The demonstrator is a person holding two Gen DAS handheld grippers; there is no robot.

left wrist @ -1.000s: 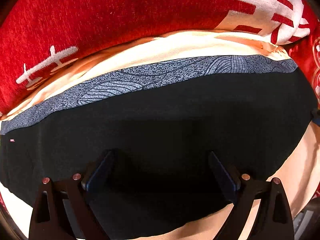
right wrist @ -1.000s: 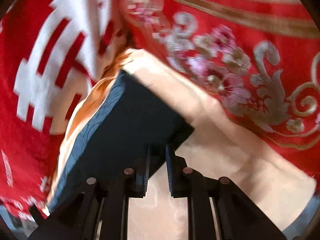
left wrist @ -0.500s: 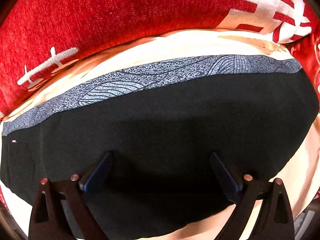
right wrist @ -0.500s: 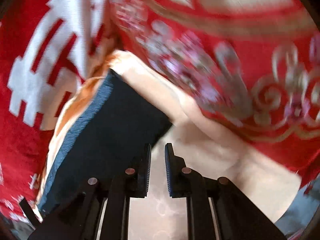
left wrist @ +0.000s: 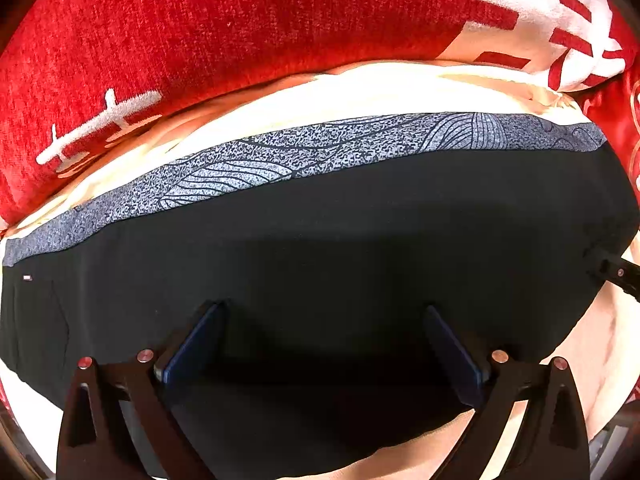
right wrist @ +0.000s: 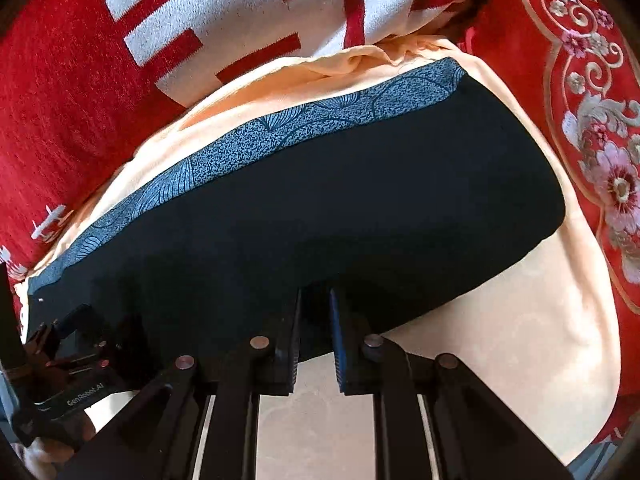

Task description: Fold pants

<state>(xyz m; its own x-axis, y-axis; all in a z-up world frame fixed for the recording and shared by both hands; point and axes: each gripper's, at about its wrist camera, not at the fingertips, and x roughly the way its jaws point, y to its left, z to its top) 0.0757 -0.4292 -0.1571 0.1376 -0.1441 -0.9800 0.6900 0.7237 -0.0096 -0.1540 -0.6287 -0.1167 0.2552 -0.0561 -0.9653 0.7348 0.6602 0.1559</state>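
The left gripper [left wrist: 320, 344] had its jaws spread wide, with nothing between them. Both fingers hung over the near part of the pants [left wrist: 340, 248], inside the near hem; whether they touched the cloth could not be told. The right gripper [right wrist: 314, 328] had its jaws drawn narrow, leaving a slim gap. The near hem of the pants crossed just at the fingertips, and dark cloth showed in the gap, but a firm pinch could not be confirmed.

Beyond the jaws of both grippers the pants lay flat as a compact dark block on a cream cloth [right wrist: 520, 340]. A patterned grey band [left wrist: 320, 152] ran along the far edge of the block, well beyond the fingertips. Past that band lay a red blanket [left wrist: 200, 32] with white characters; to the right of the right jaws lay a red cover with flowers [right wrist: 608, 168].

Judged from the tidy shape, the fold appeared largely made, and the step in hand was probably a further fold or a final smoothing. A further fold would call for the left jaws to close on the near hem, in line with the right jaws, then both hems to be lifted together toward the grey band.
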